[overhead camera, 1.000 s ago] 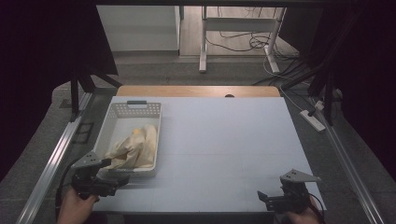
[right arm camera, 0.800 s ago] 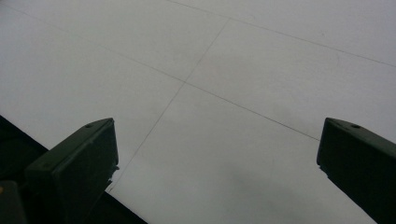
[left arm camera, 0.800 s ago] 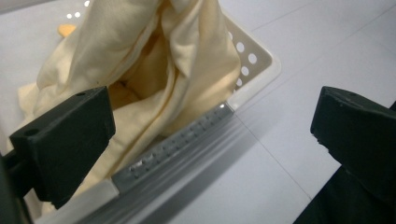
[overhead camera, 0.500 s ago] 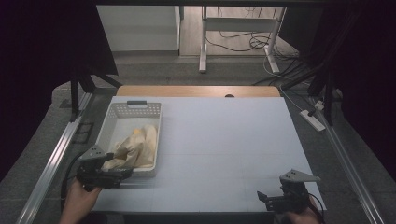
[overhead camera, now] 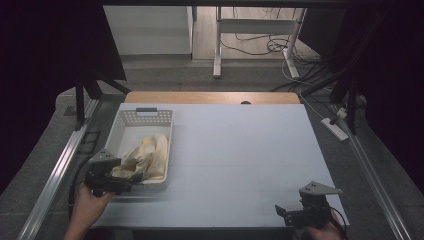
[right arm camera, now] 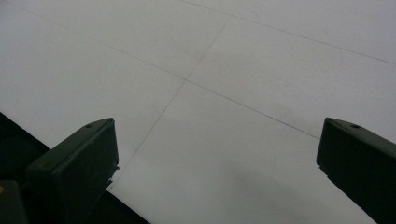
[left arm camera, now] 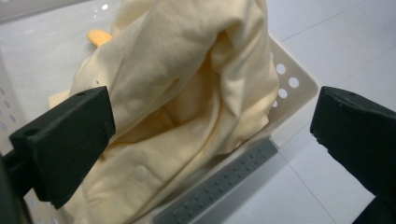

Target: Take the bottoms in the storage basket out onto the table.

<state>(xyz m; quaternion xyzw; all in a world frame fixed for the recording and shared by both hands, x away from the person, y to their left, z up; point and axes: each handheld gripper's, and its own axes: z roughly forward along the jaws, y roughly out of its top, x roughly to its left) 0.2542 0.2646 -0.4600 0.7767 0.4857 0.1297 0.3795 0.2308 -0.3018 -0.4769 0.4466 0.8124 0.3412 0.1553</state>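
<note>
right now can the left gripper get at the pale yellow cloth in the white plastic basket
Probably yes. The left gripper sits at the near end of the white perforated plastic basket, jaws wide open, with the pale yellow cloth heaped above the rim straight ahead and nothing between them.

I see a big white table (overhead camera: 240,150) with thin lines across it. A brown wooden strip (overhead camera: 210,97) runs along its far edge. Behind it, on the floor, stands a white metal frame (overhead camera: 218,45) with black cables (overhead camera: 260,47) lying near it. A white power strip (overhead camera: 336,128) lies on the floor to the right. A silver rail (overhead camera: 55,175) runs along the left side.
</note>
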